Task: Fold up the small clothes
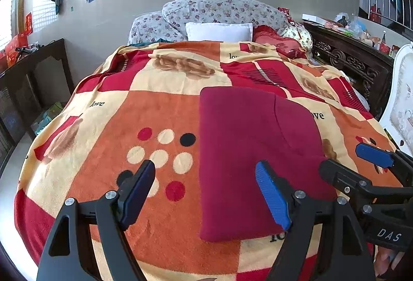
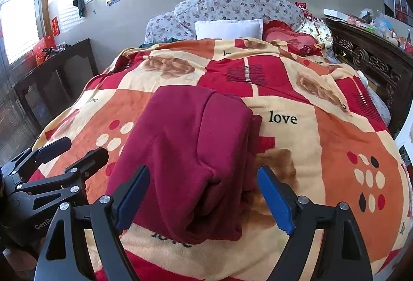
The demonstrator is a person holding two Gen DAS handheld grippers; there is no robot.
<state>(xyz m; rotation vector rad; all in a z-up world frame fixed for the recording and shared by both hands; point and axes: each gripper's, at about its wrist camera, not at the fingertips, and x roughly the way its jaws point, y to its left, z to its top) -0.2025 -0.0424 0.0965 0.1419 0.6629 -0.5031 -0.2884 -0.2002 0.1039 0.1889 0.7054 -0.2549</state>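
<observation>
We can't make out which garment the folded maroon cloth [image 1: 258, 151] is, and its near right corner hides behind our right tongs [image 1: 356, 162]. It lies flat on the patterned blanket [image 1: 155, 113] covering the bed, with white pillow [image 1: 219, 31] at the far end. From the right wrist view the folded layers gape toward us. Our left tongs [image 1: 206, 193] hover low at its near edge, spread wide, gripping nothing. The right tongs sit alongside, likewise apart and empty.
</observation>
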